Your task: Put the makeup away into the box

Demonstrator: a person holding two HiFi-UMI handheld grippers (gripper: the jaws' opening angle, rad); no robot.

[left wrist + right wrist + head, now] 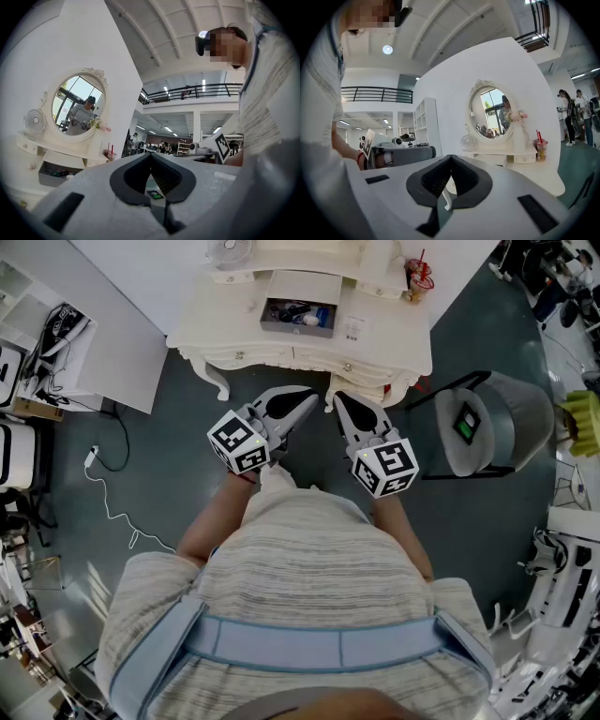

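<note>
A single white dressing table (384, 338) fills the 12 o'clock part of the head view. On its top stands one grey box (296, 331), open. The makeup (292, 312) lies inside the box as a small dark cluster, too small to count piece by piece. From the two grippers the box sits at 12 o'clock, well apart from both, with the table's front edge and a strip of dark floor (169, 456) between.

One grey round seat (511, 418) stands on the floor at 3 o'clock of the grippers.

The person holds the left gripper (312, 397) and the right gripper (339, 399) side by side, near each other, with their tips pointing toward the table. In the left gripper view the jaws are pressed together with nothing between them; the box shows at 9 o'clock, below one oval mirror (79, 105). In the right gripper view the jaws are likewise pressed together and hold nothing, touching no object.

On the table there is also one small fan (230, 251) at 11 o'clock of the box and one cup (419, 279) with straws at 2 o'clock of it.
</note>
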